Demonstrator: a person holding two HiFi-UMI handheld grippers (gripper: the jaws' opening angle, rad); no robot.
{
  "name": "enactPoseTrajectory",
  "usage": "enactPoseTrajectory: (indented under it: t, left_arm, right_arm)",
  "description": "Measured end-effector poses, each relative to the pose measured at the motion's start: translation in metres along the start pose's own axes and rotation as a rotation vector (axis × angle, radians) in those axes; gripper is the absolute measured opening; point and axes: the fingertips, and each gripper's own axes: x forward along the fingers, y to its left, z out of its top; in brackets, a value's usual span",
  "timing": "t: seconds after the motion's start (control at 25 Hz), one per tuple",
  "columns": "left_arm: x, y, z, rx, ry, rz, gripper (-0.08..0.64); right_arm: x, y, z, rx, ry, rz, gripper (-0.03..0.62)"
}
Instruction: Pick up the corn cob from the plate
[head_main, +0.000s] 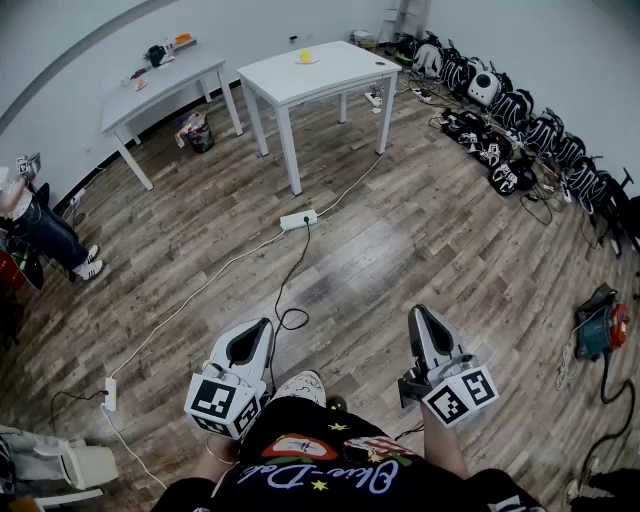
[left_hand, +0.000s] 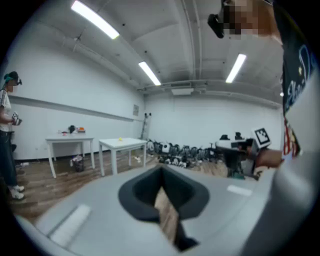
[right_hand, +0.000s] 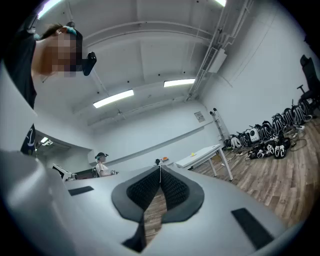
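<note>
The yellow corn cob (head_main: 304, 55) lies on a small plate on the nearer white table (head_main: 330, 75), far across the room. It shows as a yellow speck (left_hand: 120, 139) in the left gripper view and again (right_hand: 192, 154) in the right gripper view. My left gripper (head_main: 262, 325) and right gripper (head_main: 419, 312) hang low in front of my body, well short of the table. Both are shut with nothing between the pads, and the dark pads meet at the tips of the left gripper (left_hand: 161, 171) and the right gripper (right_hand: 160, 168).
A second white table (head_main: 160, 78) with small items stands further left, a bag (head_main: 195, 130) beneath it. A power strip (head_main: 298, 219) and cables cross the wood floor. Black-and-white gear (head_main: 520, 110) lines the right wall. A person (head_main: 35, 225) sits at the left edge.
</note>
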Motion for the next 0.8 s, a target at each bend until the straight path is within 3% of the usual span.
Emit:
enactPoseTrajectory:
  t: [0.28, 0.48, 0.8]
  left_arm:
    - [0.044, 0.021, -0.002, 0.001, 0.020, 0.030, -0.002]
    - [0.111, 0.045, 0.000, 0.024, 0.019, -0.007, -0.002]
    - [0.252, 0.130, 0.065, 0.008, -0.121, -0.027, -0.002]
  right_arm:
    - [0.030, -0.032, 0.002, -0.016, 0.013, -0.009, 0.013]
    - [0.088, -0.066, 0.009, -0.049, 0.021, -0.015, 0.014]
    - [0.227, -0.131, 0.050, -0.104, 0.019, -0.025, 0.013]
